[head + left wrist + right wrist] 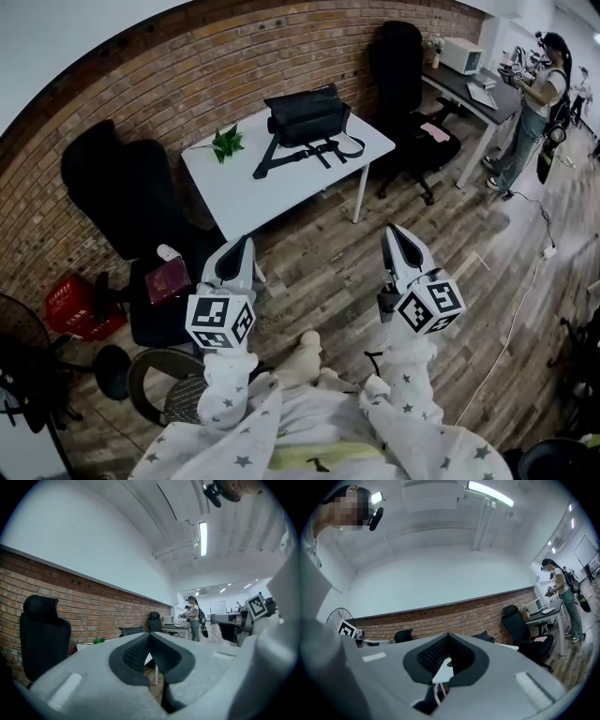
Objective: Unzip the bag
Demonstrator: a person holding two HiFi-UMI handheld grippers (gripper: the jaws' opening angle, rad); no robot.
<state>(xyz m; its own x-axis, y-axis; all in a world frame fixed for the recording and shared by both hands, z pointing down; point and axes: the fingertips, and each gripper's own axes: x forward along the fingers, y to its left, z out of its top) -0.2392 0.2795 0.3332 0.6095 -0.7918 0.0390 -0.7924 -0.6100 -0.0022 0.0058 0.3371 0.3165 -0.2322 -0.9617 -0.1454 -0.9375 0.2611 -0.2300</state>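
The left gripper [239, 253] and right gripper [401, 246] both had their jaws pressed together, holding nothing. The bag [307, 114] lay well ahead of them on the table [244, 187]. Stepping closer before opening either pair seemed the sound move.

- Standing ahead, between left tongs [246, 242] and right tongs [395, 231]: white table [281, 183], small green plant [226, 143] lying on it.
- Lying just left of left tongs: dark red booklet [169, 279], resting on black chair [150, 321].
- Standing far beyond right tongs: person [536, 103] at desk [469, 94].
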